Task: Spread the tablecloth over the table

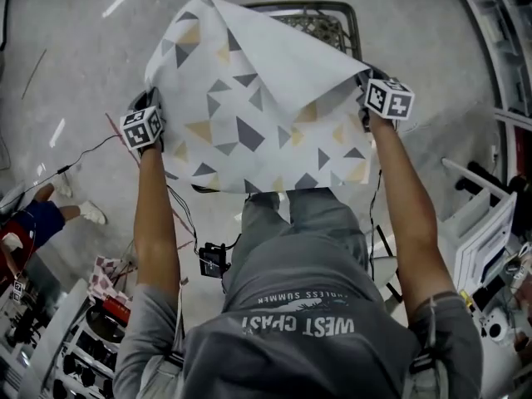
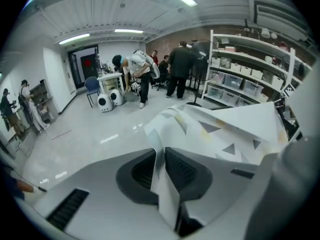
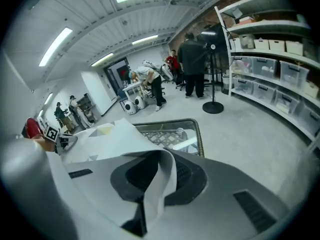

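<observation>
The tablecloth point(image 1: 258, 115), white with grey and yellow triangles, hangs spread between my two grippers and billows up over the table point(image 1: 337, 13). That table is a small metal-framed one with a glass top, and only its far edge shows past the cloth. My left gripper point(image 1: 152, 98) is shut on the cloth's left corner, and in the left gripper view the fabric point(image 2: 225, 129) runs out from between the jaws point(image 2: 161, 170). My right gripper point(image 1: 366, 79) pinches the right corner. A curled strip of cloth point(image 3: 162, 176) sits between its pads, and the table point(image 3: 199, 134) lies just beyond.
Storage shelves point(image 3: 280, 69) line the right wall. Several people stand at the far end of the room point(image 2: 177, 71). A stand with a round base point(image 3: 213, 106) is on the floor past the table. A cart with gear point(image 1: 91, 339) is at my lower left, white equipment point(image 1: 482, 239) at my right.
</observation>
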A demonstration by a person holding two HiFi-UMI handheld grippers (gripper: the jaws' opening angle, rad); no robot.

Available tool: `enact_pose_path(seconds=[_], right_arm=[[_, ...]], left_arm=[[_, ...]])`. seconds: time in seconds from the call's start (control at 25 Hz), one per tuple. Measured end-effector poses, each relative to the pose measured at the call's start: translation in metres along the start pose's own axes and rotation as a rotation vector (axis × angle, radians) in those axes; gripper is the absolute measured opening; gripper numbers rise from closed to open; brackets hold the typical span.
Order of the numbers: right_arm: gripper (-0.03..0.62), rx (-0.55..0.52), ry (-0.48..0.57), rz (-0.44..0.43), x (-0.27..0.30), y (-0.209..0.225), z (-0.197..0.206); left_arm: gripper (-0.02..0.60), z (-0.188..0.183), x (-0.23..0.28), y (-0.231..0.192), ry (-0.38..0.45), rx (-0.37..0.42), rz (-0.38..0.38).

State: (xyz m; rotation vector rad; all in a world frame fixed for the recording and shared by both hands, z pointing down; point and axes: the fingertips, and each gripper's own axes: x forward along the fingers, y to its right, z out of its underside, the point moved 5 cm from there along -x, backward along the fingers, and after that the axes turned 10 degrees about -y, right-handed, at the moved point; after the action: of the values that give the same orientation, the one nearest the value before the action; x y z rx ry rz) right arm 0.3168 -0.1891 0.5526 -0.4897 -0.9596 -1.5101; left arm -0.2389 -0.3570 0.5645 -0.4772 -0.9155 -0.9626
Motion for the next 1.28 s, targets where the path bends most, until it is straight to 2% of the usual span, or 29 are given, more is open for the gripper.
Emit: enact_pose_path(seconds=[0.28,0.48,0.64,0.76,0.8,0.88,0.96,1.04,1.08,1.16,1.2,1.28], right_arm=[[0.129,0.06,-0.123,0.075,0.038,0.057,0.012],[0.172,0.065,-0.188,0.106,0.06,0.084,0.012],[0.19,0.262,-0.197,0.111,0.074,0.109,0.007],[0.132,0.463,-0.236,0.143,0.081,0.133,0.025],[0.133,0.496,-0.245,0.156,0.083,0.14,0.031],[0.153,0.491,-0.266,0.182,0.084,0.149,0.038],[0.162,0.391,-0.28,0.225,0.079,0.146,0.036],[0.187,0.18,-0.257,0.308,0.064,0.13,0.026],[0.178,0.053,-0.235,0.359,0.055,0.118,0.022],[0.105,-0.182,-0.197,0.419,0.039,0.084,0.021],[0.08,-0.282,-0.19,0.407,0.036,0.063,0.025],[0.048,-0.469,-0.191,0.297,0.042,0.015,0.033]], left_arm=[[0.032,0.034,0.044,-0.014,-0.082,-0.161,-0.018],[0.029,0.045,0.054,-0.021,-0.121,-0.139,-0.04],[0.023,0.058,0.063,-0.026,-0.177,-0.095,-0.051],[0.023,0.064,0.071,-0.027,-0.206,-0.097,-0.071],[0.023,0.065,0.074,-0.028,-0.214,-0.099,-0.074],[0.025,0.065,0.077,-0.028,-0.22,-0.097,-0.075],[0.025,0.066,0.078,-0.027,-0.213,-0.095,-0.073],[0.026,0.067,0.077,-0.027,-0.204,-0.095,-0.075],[0.026,0.067,0.076,-0.027,-0.198,-0.094,-0.077],[0.026,0.065,0.074,-0.027,-0.187,-0.084,-0.09],[0.031,0.063,0.071,-0.026,-0.18,-0.075,-0.101],[0.041,0.059,0.06,-0.024,-0.156,-0.051,-0.133]])
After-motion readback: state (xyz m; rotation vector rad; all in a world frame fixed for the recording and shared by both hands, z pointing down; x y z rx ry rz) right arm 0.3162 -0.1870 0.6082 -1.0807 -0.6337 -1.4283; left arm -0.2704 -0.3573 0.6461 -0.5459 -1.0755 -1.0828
